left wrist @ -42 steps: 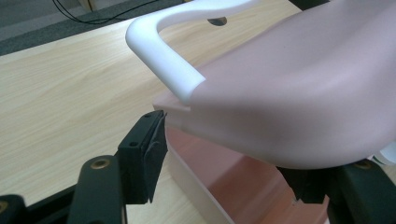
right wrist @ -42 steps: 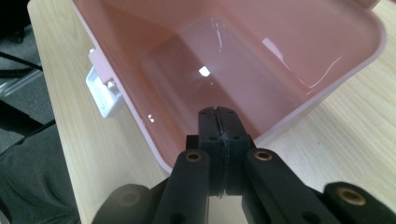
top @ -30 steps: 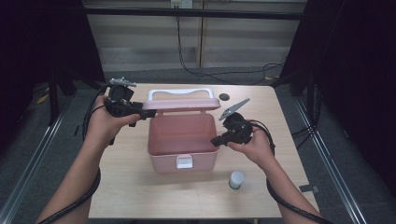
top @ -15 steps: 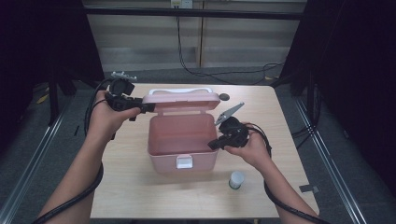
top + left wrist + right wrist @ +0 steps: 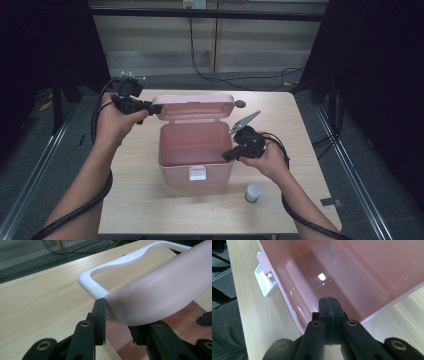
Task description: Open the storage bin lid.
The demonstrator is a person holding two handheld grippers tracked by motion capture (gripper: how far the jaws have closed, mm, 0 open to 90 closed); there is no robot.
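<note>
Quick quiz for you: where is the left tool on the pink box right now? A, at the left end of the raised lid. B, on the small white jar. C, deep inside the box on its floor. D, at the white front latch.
A: the left tool has a jaw on each side of the left end of the raised lid, beside the white handle, and its jaws have just been closing on it.

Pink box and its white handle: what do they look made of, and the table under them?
The pink box looks like glossy moulded plastic: its inner walls throw sharp light glints. The white handle seems smooth plastic too, rounded with a soft sheen. The table looks like pale wood or wood-look laminate, matt, with fine grain lines; which of the two I cannot tell.
</note>
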